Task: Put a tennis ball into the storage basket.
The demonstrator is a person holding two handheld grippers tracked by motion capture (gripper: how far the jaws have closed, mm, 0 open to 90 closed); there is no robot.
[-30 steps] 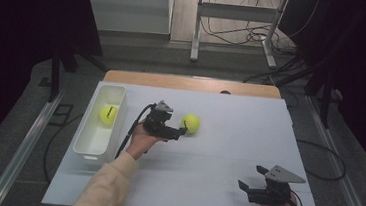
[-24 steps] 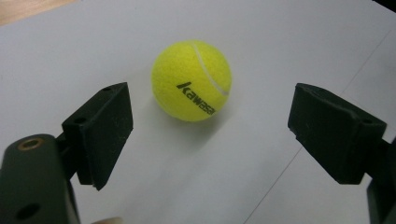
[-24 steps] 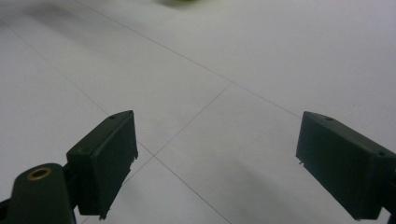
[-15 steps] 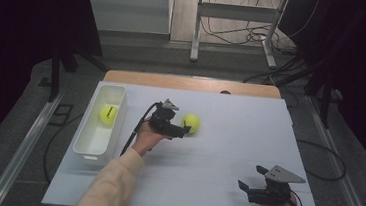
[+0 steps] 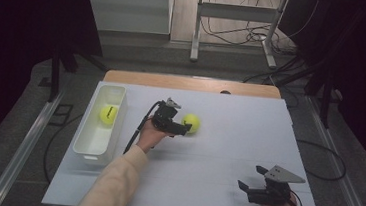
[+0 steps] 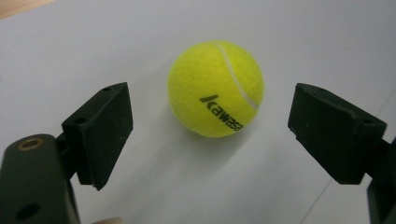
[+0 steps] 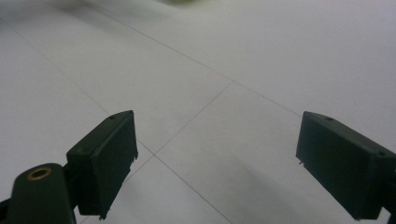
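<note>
Left gripper (image 5: pixel 183 128) is lined up on the tennis ball (image 5: pixel 191 123) mid-table, jaws apart, nothing clamped yet. One ball (image 5: pixel 108 114) is already seen in the white bin (image 5: pixel 98 146) at left; this one remains. Right gripper (image 5: pixel 247 189) is parked near right, jaws apart.

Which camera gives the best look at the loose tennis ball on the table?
The left gripper view: the ball sits close and sharp between the open jaws, its black lettering visible. The high view shows it small beside the left tool. The right gripper view has a yellow blur at its top edge, too vague to identify.
</note>
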